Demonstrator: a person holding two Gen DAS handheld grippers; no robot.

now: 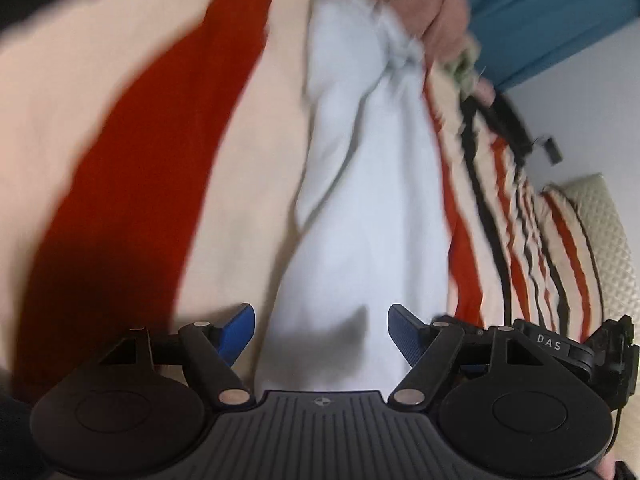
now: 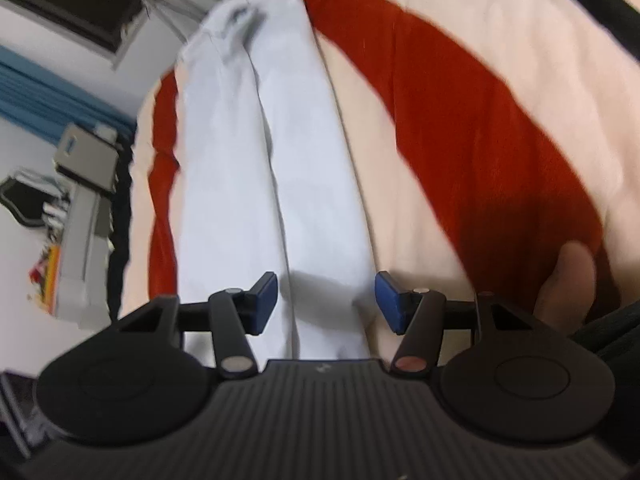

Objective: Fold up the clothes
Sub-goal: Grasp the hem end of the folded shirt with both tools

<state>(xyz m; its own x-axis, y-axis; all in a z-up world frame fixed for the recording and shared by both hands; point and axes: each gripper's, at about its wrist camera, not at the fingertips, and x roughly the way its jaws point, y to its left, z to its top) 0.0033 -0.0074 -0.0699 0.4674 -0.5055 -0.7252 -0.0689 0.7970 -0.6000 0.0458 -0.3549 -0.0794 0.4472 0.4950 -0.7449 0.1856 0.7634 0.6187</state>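
White trousers point(image 2: 280, 168), soft, long, laid flat on striped red-and-cream blanket point(image 2: 460, 120). Left hand-held gripper point(image 1: 321, 334) and right hand-held gripper point(image 2: 326, 304): blue ribbed pads apart, straddling cloth, not clamped.

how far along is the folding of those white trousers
Done: the white trousers lie on the striped blanket with the legs side by side lengthwise. In hand: nothing is gripped; the left tongs and right tongs both stand open over the near end of the cloth. Left: the crosswise folds, since the trousers are at full length.
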